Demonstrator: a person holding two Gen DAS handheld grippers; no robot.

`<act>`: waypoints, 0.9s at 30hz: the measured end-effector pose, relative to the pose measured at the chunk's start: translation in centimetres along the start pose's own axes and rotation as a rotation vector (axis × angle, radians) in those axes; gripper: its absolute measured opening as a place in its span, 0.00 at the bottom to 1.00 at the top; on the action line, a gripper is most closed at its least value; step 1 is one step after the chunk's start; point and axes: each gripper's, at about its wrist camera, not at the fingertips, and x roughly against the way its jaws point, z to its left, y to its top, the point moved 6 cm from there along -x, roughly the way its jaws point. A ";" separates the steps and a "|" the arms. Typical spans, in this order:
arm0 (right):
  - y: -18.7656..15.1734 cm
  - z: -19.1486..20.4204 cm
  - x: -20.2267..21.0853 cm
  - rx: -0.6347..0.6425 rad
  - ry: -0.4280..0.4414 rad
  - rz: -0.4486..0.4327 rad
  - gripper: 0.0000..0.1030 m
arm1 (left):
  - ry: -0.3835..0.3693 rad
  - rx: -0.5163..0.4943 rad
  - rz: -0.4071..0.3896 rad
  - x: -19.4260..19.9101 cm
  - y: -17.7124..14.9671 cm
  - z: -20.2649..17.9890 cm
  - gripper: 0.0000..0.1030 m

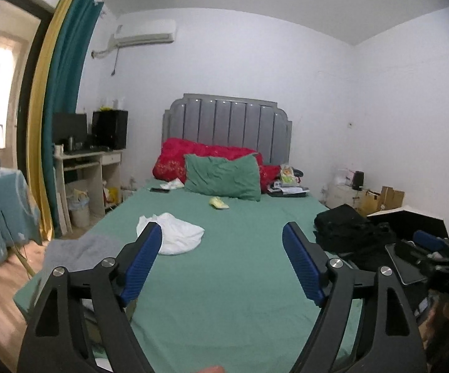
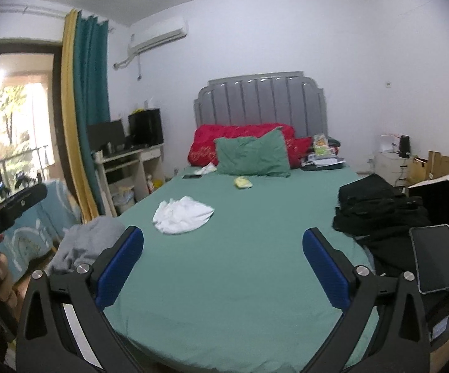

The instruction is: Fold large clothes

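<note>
Hovering at the foot of the green bed (image 1: 224, 279), the left gripper (image 1: 223, 233) stands wide open and empty; a crumpled white garment (image 1: 178, 233) lies just ahead, a grey one (image 1: 78, 251) at the near left corner. From the right wrist, the right gripper (image 2: 223, 239) gapes equally empty, black clothes (image 2: 376, 214) heaped at right. Folding appears unstarted; next comes choosing and gripping a garment.

Two wide fisheye views, each looking forward between its own tool's two blue-padded fingers, face up a green bed (image 1: 224, 279) from just past its foot edge toward the grey headboard (image 2: 260, 99), sharing the bed, headboard and left curtain (image 1: 66, 93).
</note>
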 end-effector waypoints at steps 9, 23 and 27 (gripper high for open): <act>-1.9 1.1 -3.0 0.041 0.017 0.049 0.99 | 0.032 0.029 0.022 -1.8 -1.3 2.5 0.80; -2.6 -0.1 -4.8 0.022 0.006 0.097 0.99 | 0.029 0.039 0.056 -3.8 -2.5 3.0 0.80; -2.6 -0.3 -4.9 0.018 0.007 0.103 0.99 | 0.034 0.047 0.058 -3.9 -2.4 3.3 0.80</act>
